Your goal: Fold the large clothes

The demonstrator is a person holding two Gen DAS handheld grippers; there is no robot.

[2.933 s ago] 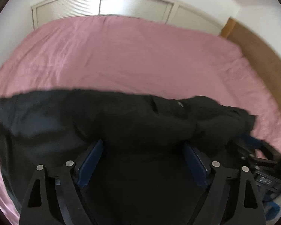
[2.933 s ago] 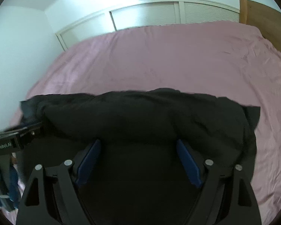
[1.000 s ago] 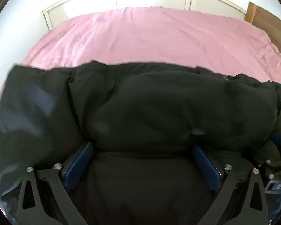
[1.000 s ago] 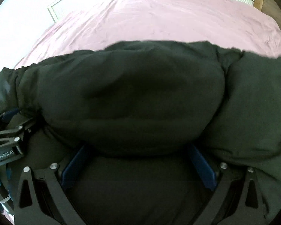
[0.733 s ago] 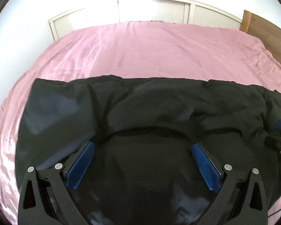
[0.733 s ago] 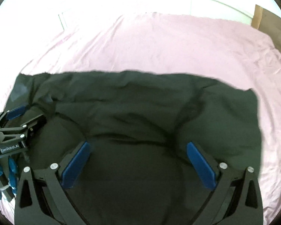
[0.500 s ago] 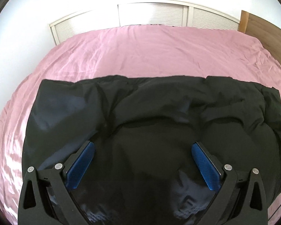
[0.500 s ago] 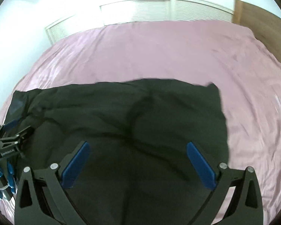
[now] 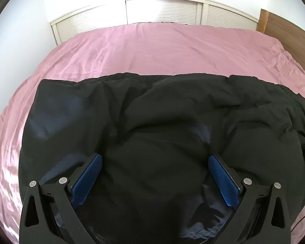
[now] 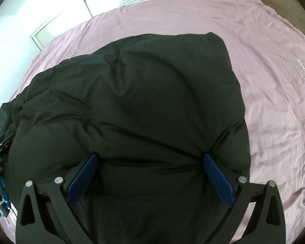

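I am hovering both grippers, left gripper (image 9: 155, 174) and right gripper (image 10: 150, 172), fingers spread and released, over the black garment (image 9: 162, 126) on the bed (image 9: 152, 50), ready for folding.

Legible text: one item
White script on the pink bedsheet (image 10: 274, 81), upside down, partly readable: "be loved".

A wide bed (image 9: 172, 46) under a rumpled pink sheet (image 10: 274, 105) fills the room. White louvred doors (image 9: 162, 13) run along the far wall, glowing with bright light. Plain white wall (image 9: 16, 30) on the left, a wooden panel (image 9: 290, 32) at right.
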